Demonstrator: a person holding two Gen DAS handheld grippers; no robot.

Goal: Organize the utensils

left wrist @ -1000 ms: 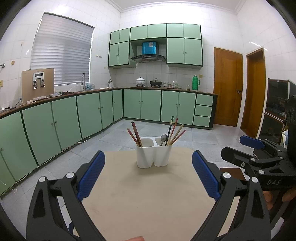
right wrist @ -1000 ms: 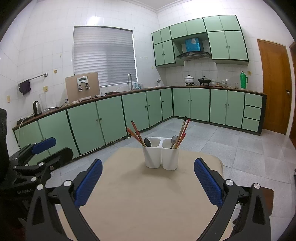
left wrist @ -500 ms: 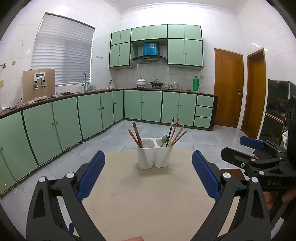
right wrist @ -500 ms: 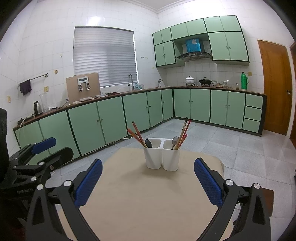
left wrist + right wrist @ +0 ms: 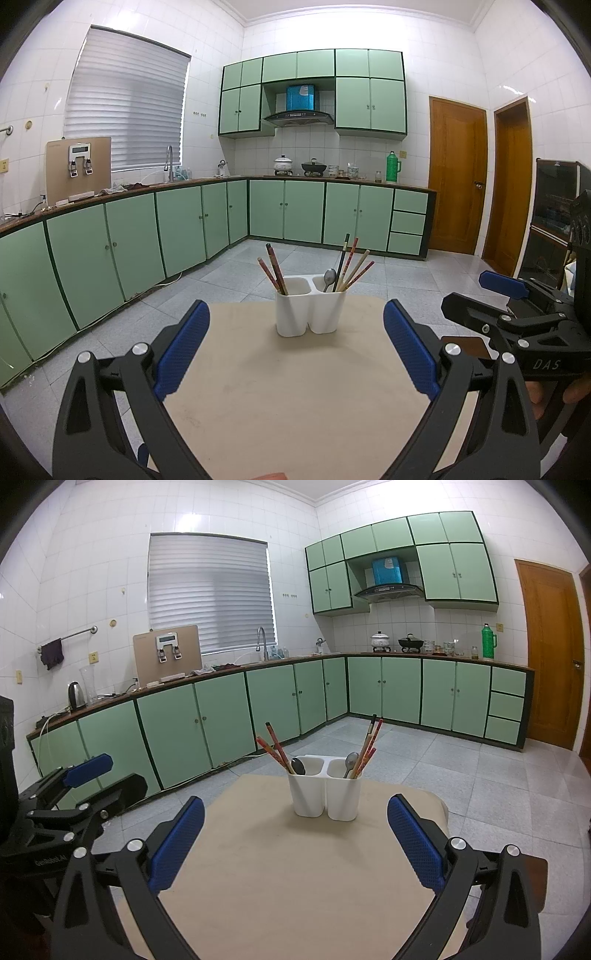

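Observation:
A white two-compartment utensil holder [image 5: 310, 312] stands at the far side of a beige table [image 5: 295, 398]; it also shows in the right wrist view [image 5: 325, 794]. Its left cup holds red chopsticks [image 5: 273, 271] and, in the right wrist view, a dark spoon [image 5: 297, 766]. Its right cup holds a metal spoon [image 5: 328, 277] and several chopsticks [image 5: 352, 267]. My left gripper [image 5: 295, 343] is open and empty, short of the holder. My right gripper [image 5: 295, 834] is open and empty too, beside the left one [image 5: 74, 794].
The table [image 5: 288, 878] ends just behind the holder, with grey tiled floor [image 5: 229, 273] beyond. Green cabinets [image 5: 147, 240] line the left and far walls. Wooden doors [image 5: 458, 177] are at the right. A dark cabinet [image 5: 554, 229] stands far right.
Both views have shifted very slightly; the holder sits a touch further right in the frames. Both grippers stay open and empty.

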